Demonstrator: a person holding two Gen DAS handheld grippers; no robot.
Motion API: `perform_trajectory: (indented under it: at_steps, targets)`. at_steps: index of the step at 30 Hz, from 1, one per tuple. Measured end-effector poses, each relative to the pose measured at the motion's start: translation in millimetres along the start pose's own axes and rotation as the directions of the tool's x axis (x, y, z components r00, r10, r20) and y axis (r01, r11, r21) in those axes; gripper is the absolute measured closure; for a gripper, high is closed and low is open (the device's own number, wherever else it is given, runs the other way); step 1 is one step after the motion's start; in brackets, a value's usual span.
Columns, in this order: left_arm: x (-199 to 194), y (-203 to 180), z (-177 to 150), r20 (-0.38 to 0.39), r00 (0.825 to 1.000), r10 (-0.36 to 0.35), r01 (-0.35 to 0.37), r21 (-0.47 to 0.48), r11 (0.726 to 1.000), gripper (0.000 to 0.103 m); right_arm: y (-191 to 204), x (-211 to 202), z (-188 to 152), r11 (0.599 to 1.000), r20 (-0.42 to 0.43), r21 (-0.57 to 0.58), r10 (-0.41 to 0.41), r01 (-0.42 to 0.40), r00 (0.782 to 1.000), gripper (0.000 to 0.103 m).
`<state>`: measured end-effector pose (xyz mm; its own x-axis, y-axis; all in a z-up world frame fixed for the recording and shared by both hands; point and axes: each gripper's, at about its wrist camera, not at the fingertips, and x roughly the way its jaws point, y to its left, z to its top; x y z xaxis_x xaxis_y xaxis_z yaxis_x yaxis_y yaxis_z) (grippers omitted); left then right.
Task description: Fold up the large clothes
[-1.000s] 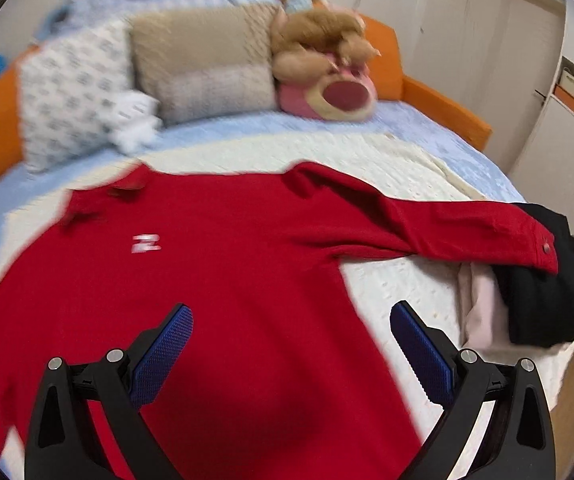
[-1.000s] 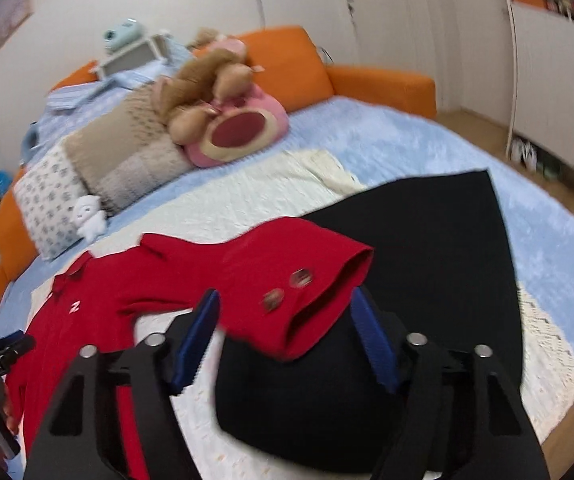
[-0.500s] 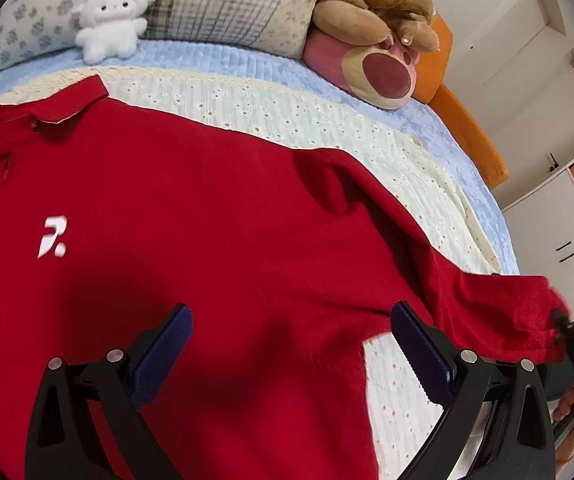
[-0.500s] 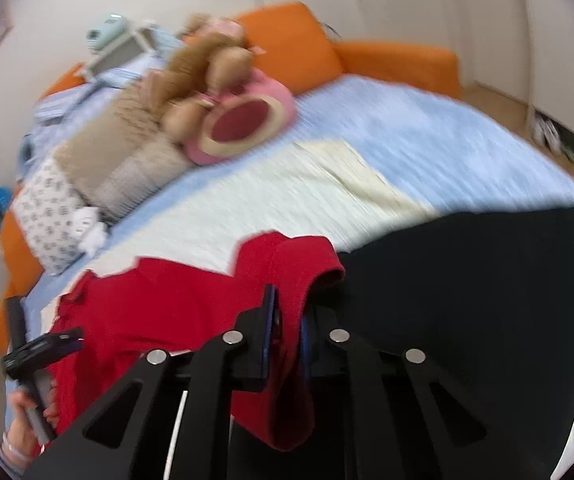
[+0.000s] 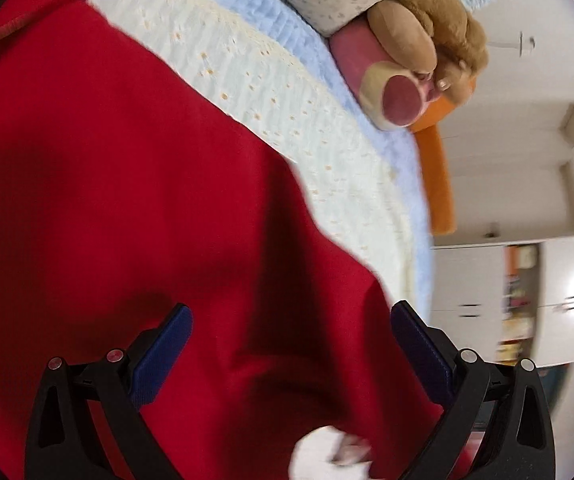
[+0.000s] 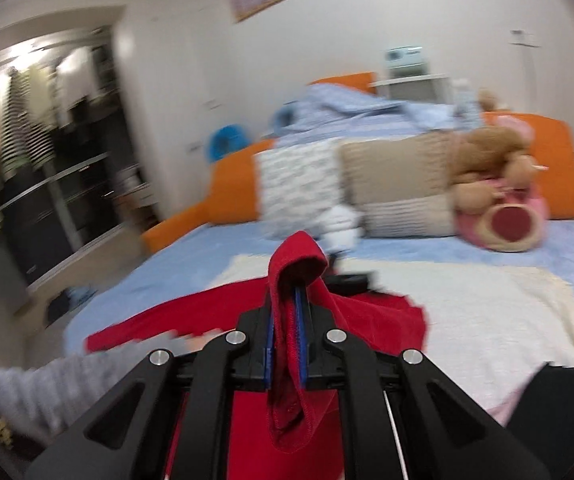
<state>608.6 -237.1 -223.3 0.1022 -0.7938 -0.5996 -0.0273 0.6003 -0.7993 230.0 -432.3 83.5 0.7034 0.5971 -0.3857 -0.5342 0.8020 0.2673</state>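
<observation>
My right tool (image 6: 285, 330) clamps the red shirt's cuff (image 6: 295, 264), raised to fold the sleeve inward; my left tool (image 5: 291, 344), jaws spread, hovers over the red shirt (image 5: 127, 200) on the bed (image 6: 487, 296), at twelve o'clock.

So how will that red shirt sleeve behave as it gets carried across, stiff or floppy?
Probably floppy: the red sleeve droops over both sides of the right tongs, which are shut on it. Likely light, since a small pinch lifts it. The red shirt body may drag and wrinkle on the cream blanket.
</observation>
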Motion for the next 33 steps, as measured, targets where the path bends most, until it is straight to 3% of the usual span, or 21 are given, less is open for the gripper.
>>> perform_trajectory:
  at_steps: [2,6,8,12,18,20,22,26,27,32,33]
  targets:
    - [7,-2,0,-0.024,0.999,-0.030,0.030,0.023,0.999,0.003,12,9,-13,0.998,-0.027,-0.007,0.060,-0.060,0.998,0.094]
    - [26,-14,-6,-0.049,0.999,0.022,-0.016,0.107,0.994,0.004,15,21,-36,0.995,-0.057,0.006,0.104,-0.104,0.993,0.094]
    - [33,-14,-9,-0.044,0.998,0.053,-0.047,0.116,0.992,0.024,3,23,-40,0.993,-0.053,0.044,0.114,-0.112,0.992,0.094]
    - [34,-19,-3,-0.003,0.998,0.061,-0.061,0.112,0.992,0.096,-14,7,-42,0.984,0.009,0.123,0.132,-0.132,0.991,0.094]
    - [22,-53,6,0.054,0.996,0.067,-0.076,0.200,0.977,0.096,-24,-20,-59,0.948,0.135,0.212,0.211,-0.236,0.968,0.093]
    - [9,-63,12,0.083,0.993,0.085,-0.103,0.232,0.967,0.096,-19,-14,-81,0.920,0.154,0.277,0.241,-0.276,0.958,0.093]
    - [-5,-64,18,0.108,0.990,0.096,-0.119,0.239,0.964,0.096,-9,-1,-108,0.907,0.151,0.328,0.227,-0.265,0.962,0.093]
    - [-27,-49,24,0.150,0.976,0.158,-0.190,0.232,0.954,0.096,15,44,-164,0.898,0.053,0.406,0.164,-0.171,0.985,0.092]
    - [-29,-43,24,0.149,0.974,0.169,-0.200,0.226,0.953,0.096,26,58,-179,0.907,-0.029,0.395,0.171,-0.146,0.985,0.092]
    - [-24,4,20,0.144,0.965,0.218,-0.242,0.176,0.954,0.094,44,93,-229,0.920,-0.278,0.386,0.191,-0.073,0.941,0.089]
    - [-23,12,20,0.146,0.964,0.221,-0.244,0.163,0.956,0.090,45,94,-235,0.926,-0.313,0.375,0.177,-0.050,0.933,0.084]
